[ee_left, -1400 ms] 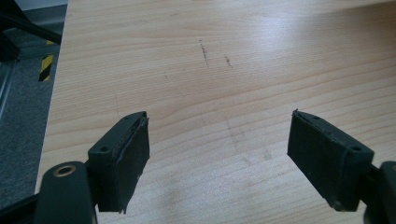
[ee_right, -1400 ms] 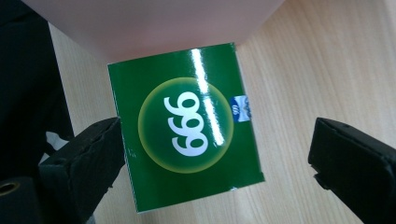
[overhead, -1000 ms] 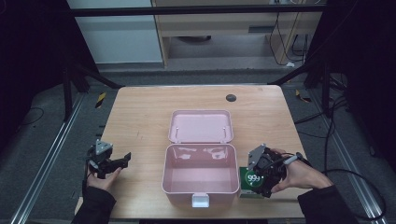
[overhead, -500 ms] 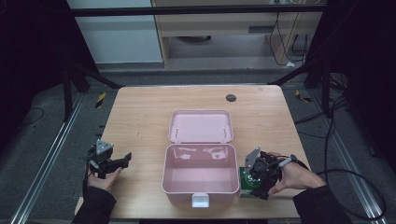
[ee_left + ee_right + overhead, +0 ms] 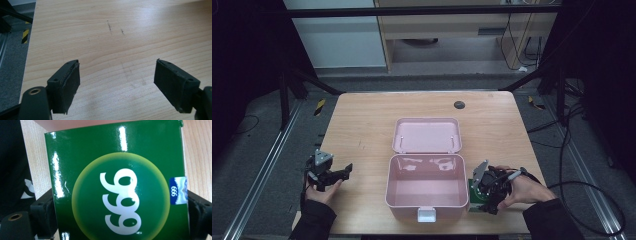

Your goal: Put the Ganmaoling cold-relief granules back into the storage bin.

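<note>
A glossy green box (image 5: 117, 195) printed with white digits in a yellow-green circle lies flat on the wooden table (image 5: 362, 135). It sits against the right side of an open pink case (image 5: 389, 187), which is empty, with its lid (image 5: 427, 135) laid back. My right gripper (image 5: 480, 199) is down over the green box (image 5: 473, 189), and its jaws press on the box's two long sides. At the table's left front, my left gripper (image 5: 343, 172) is held open above bare wood. Nothing lies between its fingertips (image 5: 71, 82).
A small dark round disc (image 5: 459, 104) sits near the table's far edge. The pink case's white latch (image 5: 427, 214) faces the front edge. Dark floor, metal rails and cables surround the table. A pink edge of the case (image 5: 75, 123) shows just beyond the green box.
My right gripper has moved left and down over the green box, so that it covers the box's printed face. The left gripper has stayed in place.
</note>
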The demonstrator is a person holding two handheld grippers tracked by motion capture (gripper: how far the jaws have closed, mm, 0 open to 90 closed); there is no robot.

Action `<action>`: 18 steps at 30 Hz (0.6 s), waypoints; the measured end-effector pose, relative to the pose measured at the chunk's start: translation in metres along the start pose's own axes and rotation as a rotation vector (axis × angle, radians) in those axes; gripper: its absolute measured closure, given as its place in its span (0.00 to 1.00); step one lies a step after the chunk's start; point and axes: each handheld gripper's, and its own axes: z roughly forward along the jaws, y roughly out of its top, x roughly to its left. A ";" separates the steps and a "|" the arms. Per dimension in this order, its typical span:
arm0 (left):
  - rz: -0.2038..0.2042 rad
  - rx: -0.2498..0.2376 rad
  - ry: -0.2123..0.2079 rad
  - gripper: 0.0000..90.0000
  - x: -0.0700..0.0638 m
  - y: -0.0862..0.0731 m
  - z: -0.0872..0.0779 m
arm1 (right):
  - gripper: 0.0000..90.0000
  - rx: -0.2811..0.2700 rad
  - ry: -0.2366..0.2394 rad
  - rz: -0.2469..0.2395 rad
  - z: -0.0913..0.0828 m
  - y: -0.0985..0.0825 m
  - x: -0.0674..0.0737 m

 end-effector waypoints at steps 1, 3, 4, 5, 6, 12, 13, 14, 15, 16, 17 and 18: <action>-0.001 0.000 0.000 0.22 0.000 0.000 0.000 | 0.14 0.001 0.000 -0.002 0.000 0.000 -0.001; -0.002 0.000 0.000 0.22 0.000 0.000 0.000 | 0.16 -0.002 0.004 0.000 -0.002 -0.001 -0.001; -0.002 0.000 0.000 0.22 0.000 0.000 0.000 | 0.16 -0.002 0.004 0.000 -0.002 -0.001 -0.001; -0.001 0.000 0.000 0.22 0.000 0.000 0.000 | 0.16 -0.002 0.004 -0.002 -0.002 -0.001 -0.001; 0.000 0.000 -0.001 0.22 0.000 0.000 0.000 | 0.17 0.000 0.004 -0.001 -0.003 -0.001 -0.001; 0.000 0.001 -0.001 0.22 0.000 0.000 0.000 | 0.17 0.021 -0.014 -0.013 -0.008 -0.002 0.000; 0.001 0.001 -0.001 0.22 0.000 0.000 0.000 | 0.17 0.020 -0.017 -0.008 -0.010 -0.002 0.000; 0.001 0.001 -0.001 0.22 0.000 0.000 0.000 | 0.17 0.012 -0.021 -0.007 -0.012 -0.003 -0.001; 0.001 0.001 -0.002 0.22 0.000 0.000 0.000 | 0.17 0.012 -0.021 -0.007 -0.012 -0.003 -0.001; 0.001 0.002 -0.002 0.22 0.000 0.000 0.000 | 0.17 0.004 -0.026 -0.008 -0.015 -0.004 -0.001; 0.002 0.003 -0.003 0.22 0.000 0.000 0.000 | 0.17 -0.005 -0.032 -0.007 -0.019 -0.005 -0.001; 0.004 0.005 -0.003 0.23 -0.001 0.000 0.000 | 0.18 -0.021 -0.039 -0.004 -0.027 -0.006 0.000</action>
